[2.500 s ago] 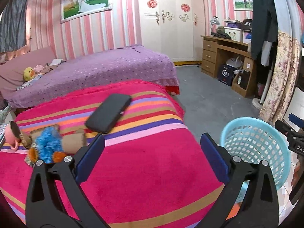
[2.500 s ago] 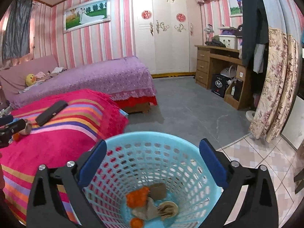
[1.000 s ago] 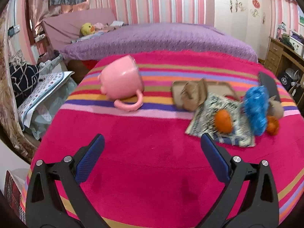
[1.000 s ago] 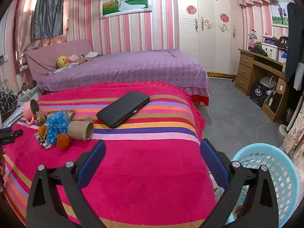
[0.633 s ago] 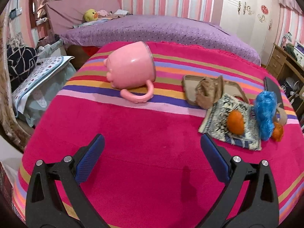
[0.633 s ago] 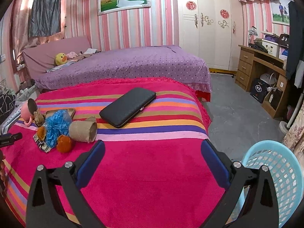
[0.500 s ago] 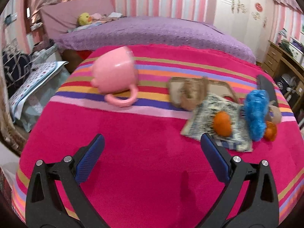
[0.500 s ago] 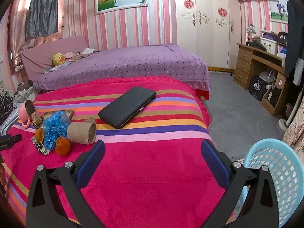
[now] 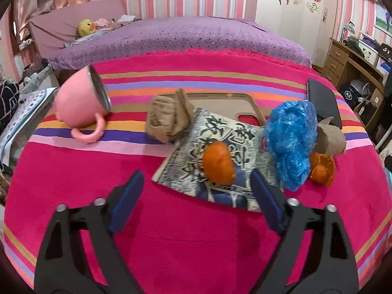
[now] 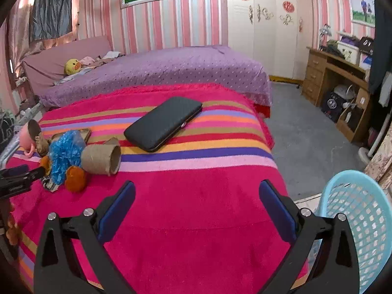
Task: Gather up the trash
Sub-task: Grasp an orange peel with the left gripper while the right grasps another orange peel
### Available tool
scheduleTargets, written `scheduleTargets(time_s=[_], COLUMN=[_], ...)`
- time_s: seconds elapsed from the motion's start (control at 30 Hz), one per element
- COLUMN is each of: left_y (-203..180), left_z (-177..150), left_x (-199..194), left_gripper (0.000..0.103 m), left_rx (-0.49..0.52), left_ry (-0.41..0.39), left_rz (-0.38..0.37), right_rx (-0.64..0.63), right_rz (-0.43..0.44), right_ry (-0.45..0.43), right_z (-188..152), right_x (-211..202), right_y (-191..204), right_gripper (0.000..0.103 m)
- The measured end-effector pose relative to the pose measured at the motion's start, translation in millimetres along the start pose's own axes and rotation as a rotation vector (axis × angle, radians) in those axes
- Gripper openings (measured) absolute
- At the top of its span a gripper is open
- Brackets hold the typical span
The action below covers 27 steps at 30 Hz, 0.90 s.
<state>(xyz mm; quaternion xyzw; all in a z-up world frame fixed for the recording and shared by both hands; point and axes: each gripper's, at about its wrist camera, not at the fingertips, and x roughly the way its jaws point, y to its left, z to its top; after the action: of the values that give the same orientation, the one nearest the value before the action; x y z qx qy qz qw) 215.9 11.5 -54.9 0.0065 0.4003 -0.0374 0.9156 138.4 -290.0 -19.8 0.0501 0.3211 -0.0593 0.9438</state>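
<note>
Trash lies in a heap on the striped pink bedspread (image 9: 186,240): a printed snack wrapper (image 9: 196,169) with an orange peel (image 9: 219,163) on it, a crumpled brown paper (image 9: 166,120), a blue plastic wad (image 9: 290,142), a cardboard tube (image 9: 329,140) and a second peel (image 9: 322,169). My left gripper (image 9: 197,199) is open and empty, just in front of the wrapper. My right gripper (image 10: 197,210) is open and empty over the bedspread's near part; the heap (image 10: 65,156) lies to its far left. The light blue basket (image 10: 355,220) stands at the right.
A pink mug (image 9: 82,100) lies on its side left of the heap. A phone case (image 9: 220,100) lies behind the wrapper. A black clutch wallet (image 10: 163,122) lies mid-bed. A purple bed (image 10: 159,73) is behind; a wooden desk (image 10: 335,78) stands right.
My left gripper has moved forward and right, closer to the wrapper and peel. My right gripper has shifted slightly closer to the bed.
</note>
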Motion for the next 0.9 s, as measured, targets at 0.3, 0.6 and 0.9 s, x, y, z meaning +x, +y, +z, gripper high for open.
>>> scheduleTargets(time_s=[0.3, 0.6, 0.9], left_y=[-18, -6, 34], left_z=[2, -3, -23], left_x=[13, -12, -32], left_gripper=[0.038, 0.023, 0.023], left_rx=[0.025, 0.046, 0.071], left_ry=[0.027, -0.038, -0.046], left_rz=[-0.043, -0.043, 0.029], right_rx=[0.0, -0.025, -0.067], right_rz=[-0.021, 0.039, 0.133], right_ry=[0.0, -0.02, 0.004], right_z=[-3, -4, -3], right_x=[-1, -6, 2], right_y=[0, 17, 61], right_gripper=[0.098, 0.098, 0.098])
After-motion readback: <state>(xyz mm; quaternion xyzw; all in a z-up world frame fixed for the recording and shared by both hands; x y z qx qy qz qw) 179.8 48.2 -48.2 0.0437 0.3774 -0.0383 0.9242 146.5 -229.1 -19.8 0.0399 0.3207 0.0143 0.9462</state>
